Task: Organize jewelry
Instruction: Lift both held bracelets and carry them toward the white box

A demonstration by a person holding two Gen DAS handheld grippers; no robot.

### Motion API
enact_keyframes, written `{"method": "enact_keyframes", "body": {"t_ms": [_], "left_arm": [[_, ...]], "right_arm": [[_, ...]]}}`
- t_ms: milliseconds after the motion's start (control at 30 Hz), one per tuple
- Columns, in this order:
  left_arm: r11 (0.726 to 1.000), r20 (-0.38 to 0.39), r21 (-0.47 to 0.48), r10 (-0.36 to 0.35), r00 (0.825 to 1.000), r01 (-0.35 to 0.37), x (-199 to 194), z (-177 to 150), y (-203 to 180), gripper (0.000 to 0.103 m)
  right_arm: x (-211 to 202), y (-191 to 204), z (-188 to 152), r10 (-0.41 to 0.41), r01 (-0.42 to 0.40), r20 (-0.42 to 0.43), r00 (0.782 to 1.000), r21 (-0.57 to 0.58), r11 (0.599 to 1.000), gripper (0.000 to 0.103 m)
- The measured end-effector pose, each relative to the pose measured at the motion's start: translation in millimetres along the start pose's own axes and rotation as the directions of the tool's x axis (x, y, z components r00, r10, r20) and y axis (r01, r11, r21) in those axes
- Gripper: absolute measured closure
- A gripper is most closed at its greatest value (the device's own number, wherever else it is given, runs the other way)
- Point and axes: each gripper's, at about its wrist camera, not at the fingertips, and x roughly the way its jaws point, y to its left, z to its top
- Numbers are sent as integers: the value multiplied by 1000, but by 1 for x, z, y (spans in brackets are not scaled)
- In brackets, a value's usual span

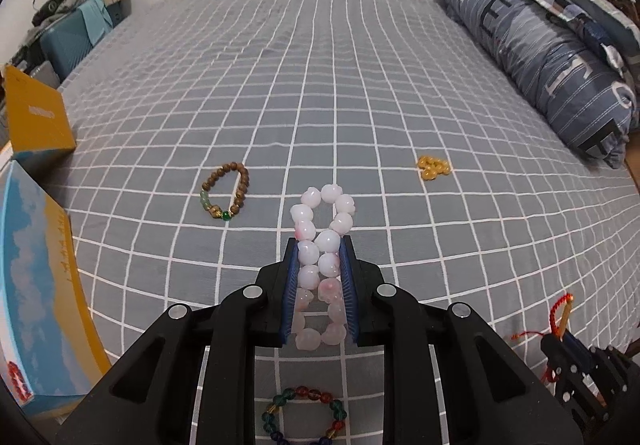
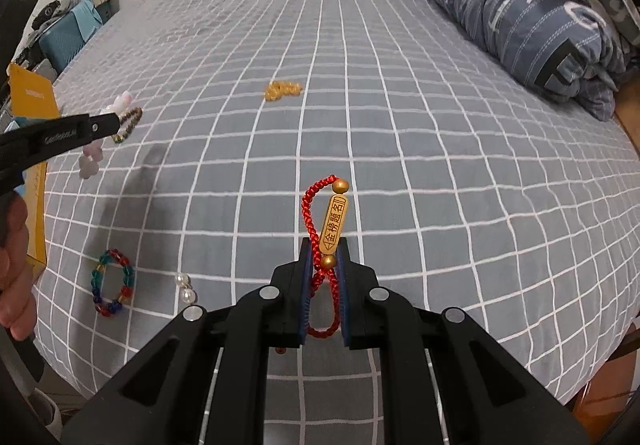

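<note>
My left gripper (image 1: pixel 320 245) is shut on a pink bead bracelet (image 1: pixel 322 221) and holds it above the grey checked bedsheet (image 1: pixel 360 85). My right gripper (image 2: pixel 325 245) is shut on a red cord bracelet (image 2: pixel 320 229) with a gold tag (image 2: pixel 334 223). On the sheet lie a brown wooden bead bracelet (image 1: pixel 226 191), a yellow bead cluster (image 1: pixel 433 167), and a multicoloured bead bracelet (image 1: pixel 304 419). In the right wrist view the left gripper (image 2: pixel 100 127) with its pink beads sits at far left, the multicoloured bracelet (image 2: pixel 114 283) and pearl earrings (image 2: pixel 185 289) lie lower left, and the yellow cluster (image 2: pixel 282 89) farther off.
A blue and yellow box (image 1: pixel 40 285) stands at the left bed edge, with a yellow box (image 1: pixel 36 121) behind it. A rolled blue quilt (image 1: pixel 540 57) lies along the right side. Teal bags (image 1: pixel 68 41) sit beyond the far left edge.
</note>
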Motion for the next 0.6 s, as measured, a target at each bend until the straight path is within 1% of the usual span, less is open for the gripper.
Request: {"method": "enact_keyframes", "body": {"t_ms": [133, 300, 367, 600], "left_arm": [[1000, 18, 9, 6, 1000, -7, -9, -1, 2, 83], [1000, 44, 10, -2, 999, 2, -24, -5, 1, 83], [1000, 57, 14, -3, 998, 2, -30, -7, 1, 83], [1000, 102, 21, 4, 995, -6, -49, -13, 3, 83]], "right_arm": [[-8, 4, 4, -16, 17, 47, 999, -14, 1000, 92], [-16, 8, 8, -19, 20, 94, 995, -15, 1000, 92], [-19, 10, 9, -34, 36, 113, 993, -17, 999, 92], [-25, 13, 16, -42, 45, 155, 987, -15, 999, 92]]}}
